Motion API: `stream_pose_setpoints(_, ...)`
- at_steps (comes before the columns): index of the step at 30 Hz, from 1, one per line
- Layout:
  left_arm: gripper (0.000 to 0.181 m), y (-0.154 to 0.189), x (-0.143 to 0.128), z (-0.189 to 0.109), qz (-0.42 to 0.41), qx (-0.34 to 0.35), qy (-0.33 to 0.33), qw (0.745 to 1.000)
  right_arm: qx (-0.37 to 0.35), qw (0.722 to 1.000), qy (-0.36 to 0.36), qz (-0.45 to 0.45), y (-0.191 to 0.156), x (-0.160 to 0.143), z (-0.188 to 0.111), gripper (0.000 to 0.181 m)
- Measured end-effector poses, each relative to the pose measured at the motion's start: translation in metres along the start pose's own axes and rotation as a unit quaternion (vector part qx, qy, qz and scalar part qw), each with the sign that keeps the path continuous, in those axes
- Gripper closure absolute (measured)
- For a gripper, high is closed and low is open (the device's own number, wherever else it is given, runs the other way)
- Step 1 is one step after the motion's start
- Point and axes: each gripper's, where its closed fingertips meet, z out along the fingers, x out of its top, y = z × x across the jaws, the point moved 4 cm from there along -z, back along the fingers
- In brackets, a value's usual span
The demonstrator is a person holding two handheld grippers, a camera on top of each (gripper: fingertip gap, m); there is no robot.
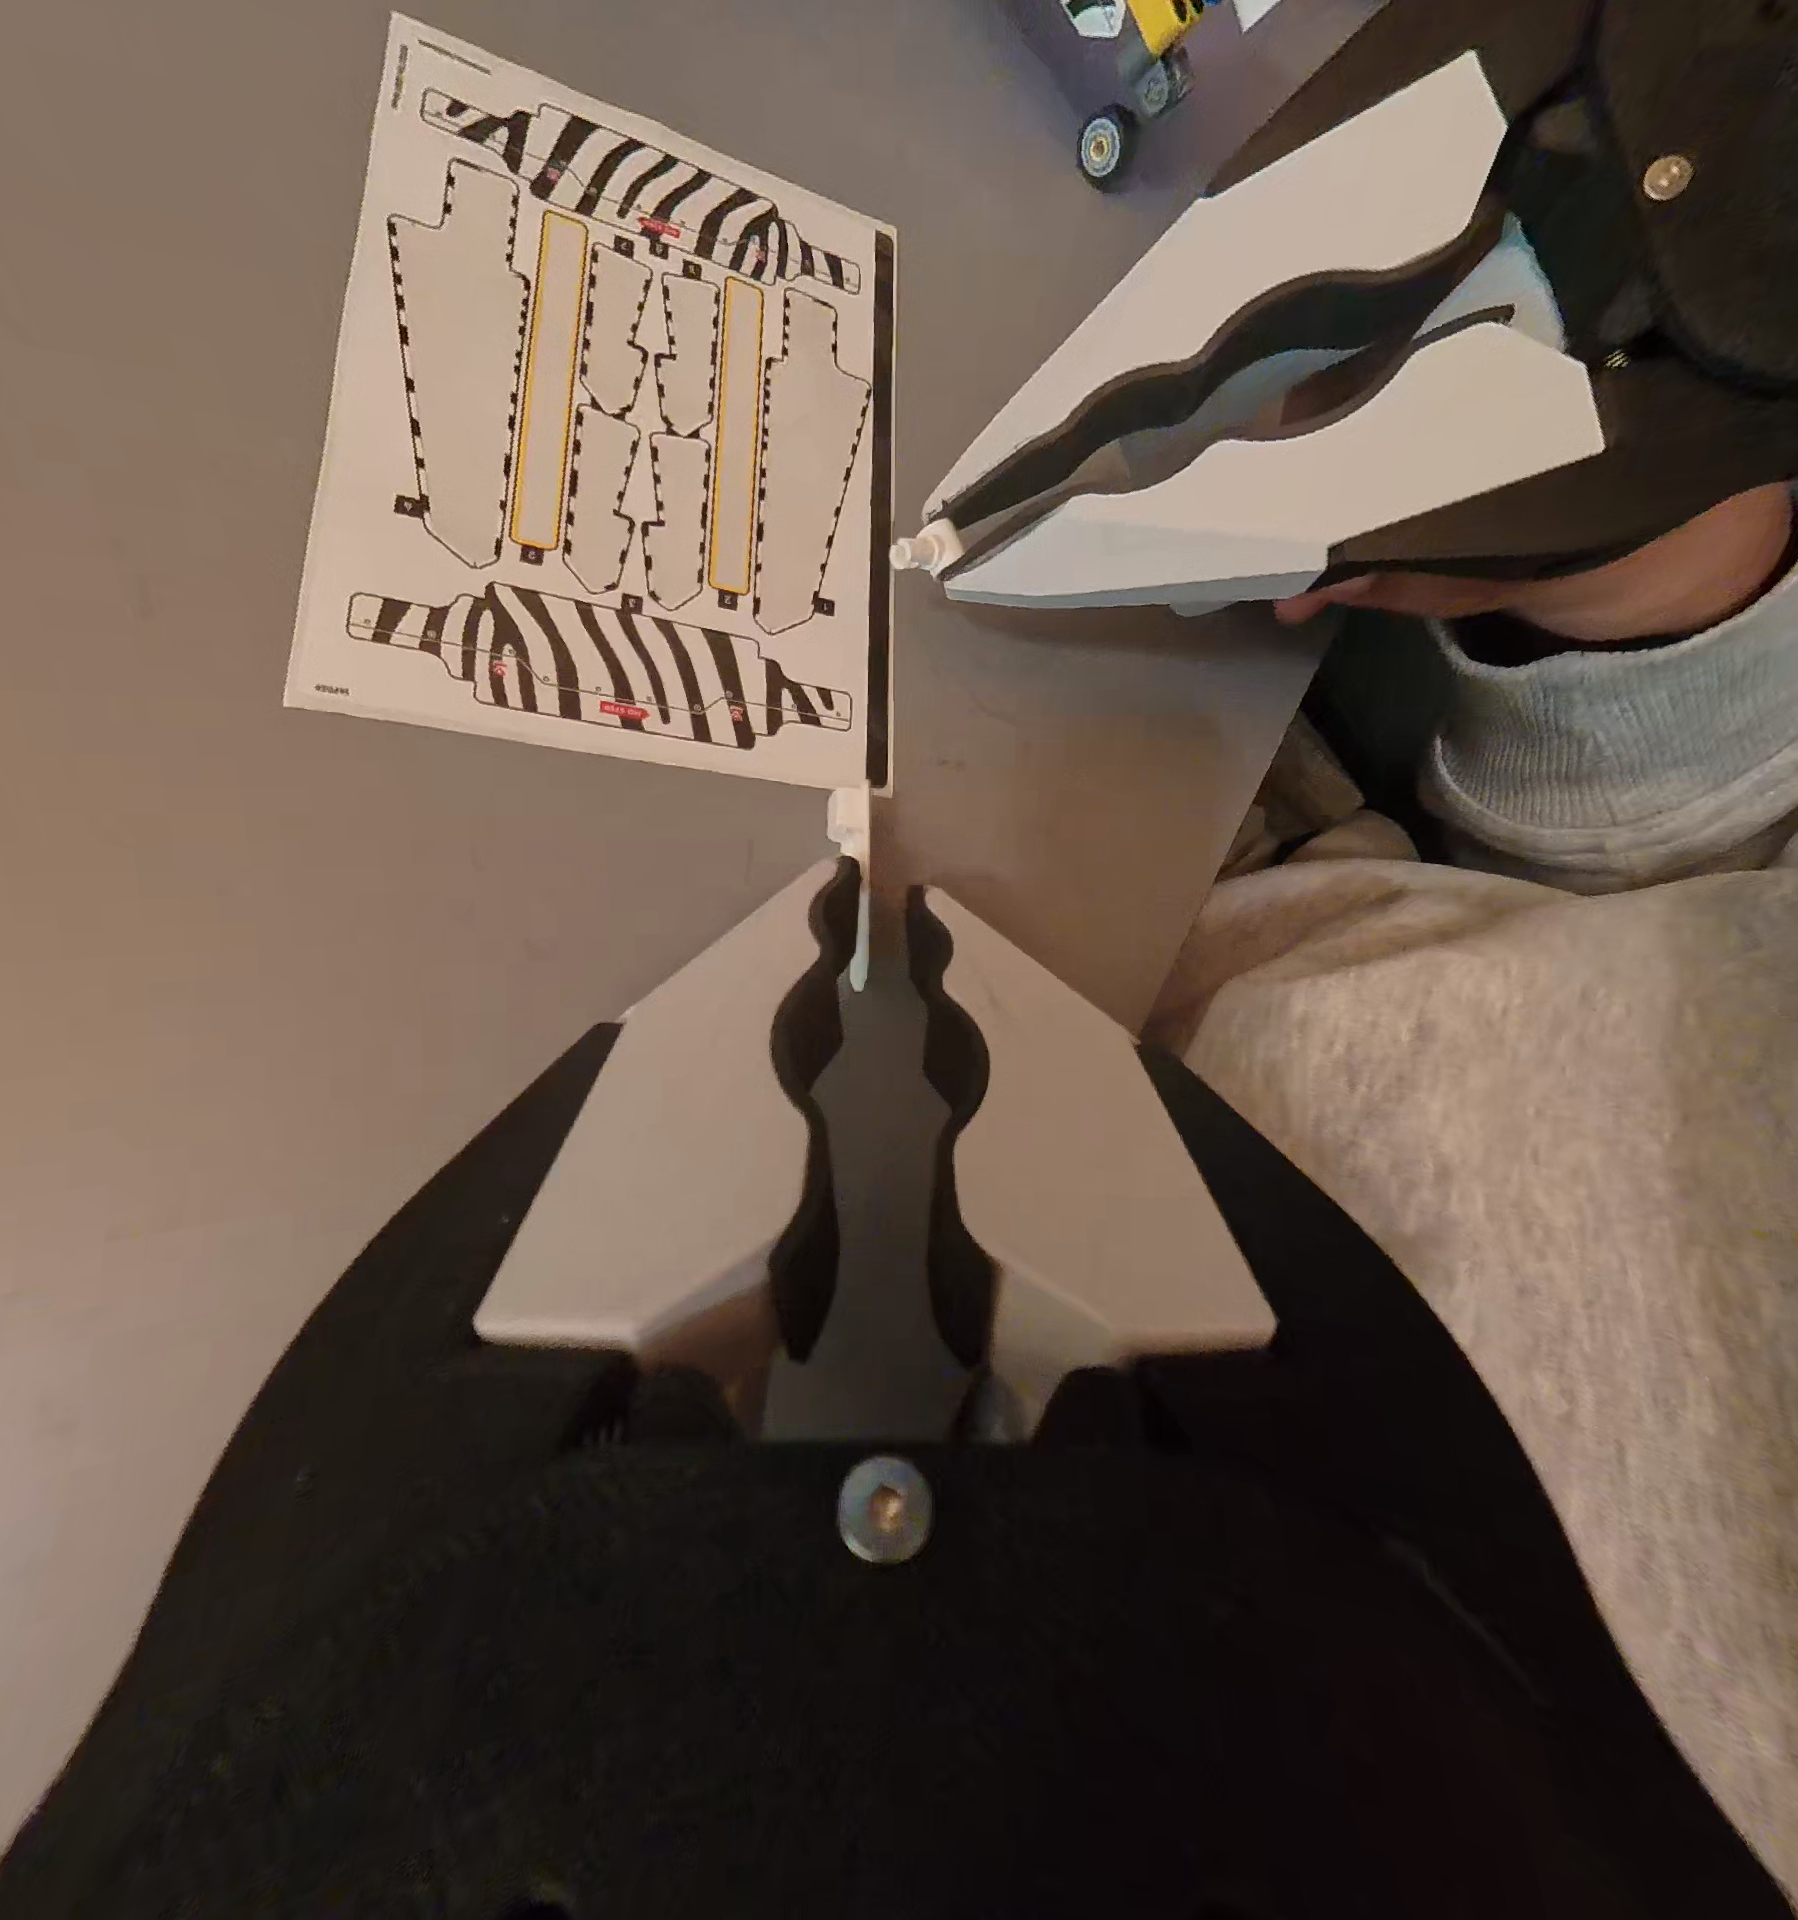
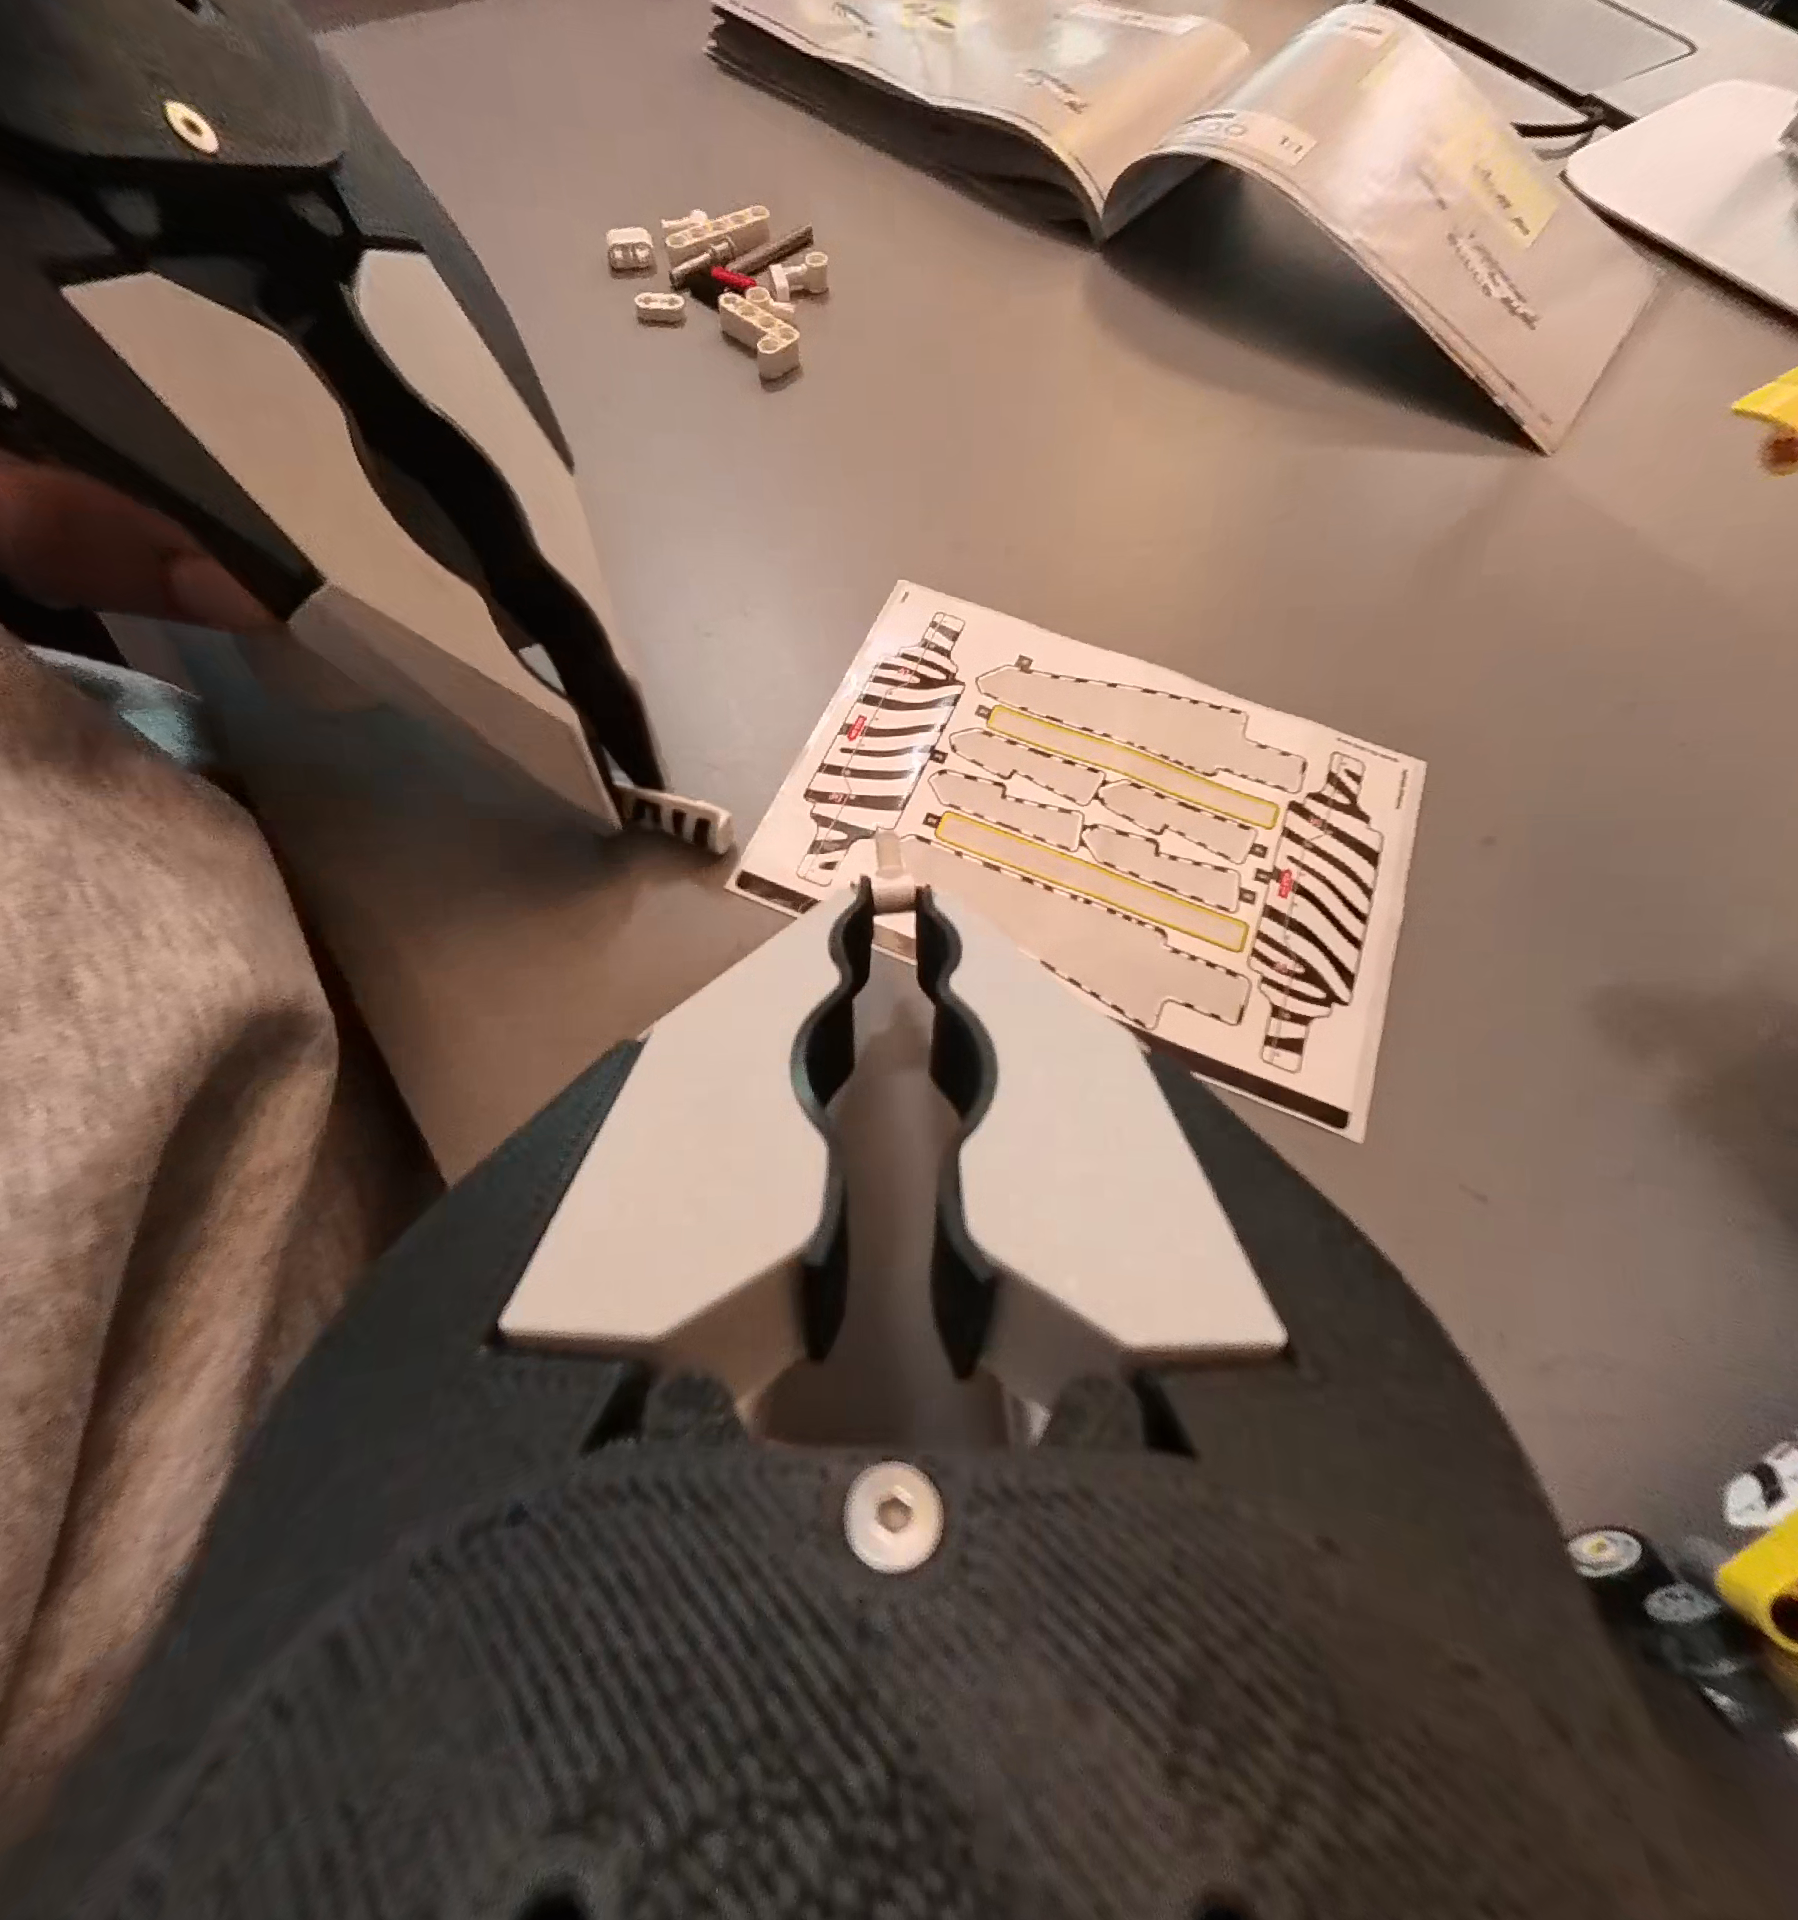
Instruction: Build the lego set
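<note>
Two grippers are working over the flat grey tabletop (image 2: 1082, 499), and we are holding one in each hand. Ahead of both sets of jaws, we are seeing the white paper sticker sheet with zebra-striped and yellow-edged shapes (image 1: 604, 416) (image 2: 1113, 831) lying flat on the table. Beyond that sheet from the right jaws, the open glossy instruction booklet (image 2: 1238, 177) is lying with its pages arched. Farther ahead and to the left of the right jaws, we are seeing a small heap of white, black and red plastic lego pieces (image 2: 729, 270). At the lower right of the right jaws, a partly built yellow lego model with small black wheels (image 2: 1768, 1579) is resting near the table edge.

Our left gripper (image 1: 879, 883) is pinching a thin white lego panel with black stripes (image 1: 853, 831) (image 2: 682, 826) at its tips, jaws nearly pressed together. Our right gripper (image 2: 890, 904) (image 1: 942, 535) is clamping a small white plastic connector pin (image 2: 890, 868) (image 1: 921, 549), which is sticking out past the fingertips, near but apart from the panel.
</note>
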Motion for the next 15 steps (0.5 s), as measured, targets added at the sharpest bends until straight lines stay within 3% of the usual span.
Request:
stream_pose_setpoints(3,0.161,-0.0044,0.0001,0.0019,-0.004,0.022,-0.005,1.0,-0.001,1.0,0.002,-0.001,0.0,-0.001,-0.0026,0.175)
stream_pose_setpoints(15,0.164,-0.0055,0.0022,0.0053,0.013,0.073,-0.051,0.996,-0.009,1.0,0.01,-0.002,0.0011,-0.0015,-0.0075,0.175)
